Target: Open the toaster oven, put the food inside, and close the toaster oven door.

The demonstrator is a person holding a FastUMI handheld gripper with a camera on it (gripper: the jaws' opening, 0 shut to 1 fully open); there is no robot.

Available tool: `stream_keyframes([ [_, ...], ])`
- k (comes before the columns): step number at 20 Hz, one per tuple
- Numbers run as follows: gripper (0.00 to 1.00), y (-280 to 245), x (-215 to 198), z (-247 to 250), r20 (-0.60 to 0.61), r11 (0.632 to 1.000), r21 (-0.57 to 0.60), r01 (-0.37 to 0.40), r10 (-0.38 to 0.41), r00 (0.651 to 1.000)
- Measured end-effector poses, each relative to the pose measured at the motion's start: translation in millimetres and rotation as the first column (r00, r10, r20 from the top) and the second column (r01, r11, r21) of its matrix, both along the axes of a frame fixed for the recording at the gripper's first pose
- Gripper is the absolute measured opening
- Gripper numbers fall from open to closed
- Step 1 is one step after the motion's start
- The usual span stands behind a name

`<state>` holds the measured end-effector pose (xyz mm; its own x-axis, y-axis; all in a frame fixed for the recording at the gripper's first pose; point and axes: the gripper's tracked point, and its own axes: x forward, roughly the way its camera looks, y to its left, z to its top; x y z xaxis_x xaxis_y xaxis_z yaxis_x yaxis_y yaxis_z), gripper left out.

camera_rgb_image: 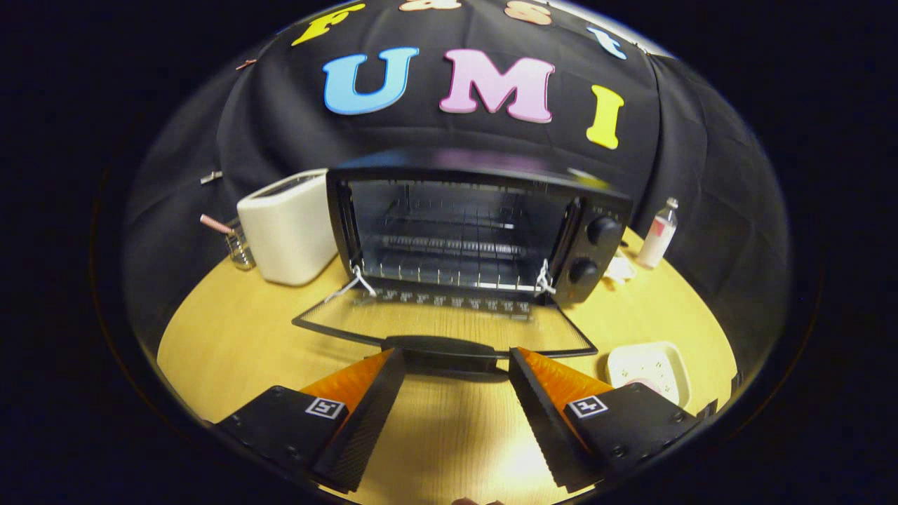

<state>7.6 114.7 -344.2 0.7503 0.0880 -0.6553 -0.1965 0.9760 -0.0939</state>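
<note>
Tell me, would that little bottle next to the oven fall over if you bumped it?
Probably. The bottle stands tall and narrow beside the toaster oven, so it looks tippy. Once down, its round body may roll. The open gripper sits at the door handle.

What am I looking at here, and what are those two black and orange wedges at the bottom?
Those wedges are the two fingers of a hand-held claw; a camera riding on it took this picture, looking forward along them. The fingers are spread open and hold nothing. Just ahead lies the toaster oven with its glass door folded down, its handle between the fingertips, and bare racks inside. Beside it on the round wooden table stand a white toaster, a small bottle and, by one finger, a white plate.
</note>
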Motion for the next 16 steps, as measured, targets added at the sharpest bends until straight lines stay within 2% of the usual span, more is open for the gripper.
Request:
stream_keyframes([
  [6,0.99,-37,-24,29,0.016,1.000,0.014,-0.003,0.003,1.000],
  [12,0.99,-122,-24,56,0.007,0.999,-0.022,0.037,-0.036,0.999],
  [16,0.99,-177,-16,58,-0.054,0.997,-0.028,0.078,-0.080,0.995],
])
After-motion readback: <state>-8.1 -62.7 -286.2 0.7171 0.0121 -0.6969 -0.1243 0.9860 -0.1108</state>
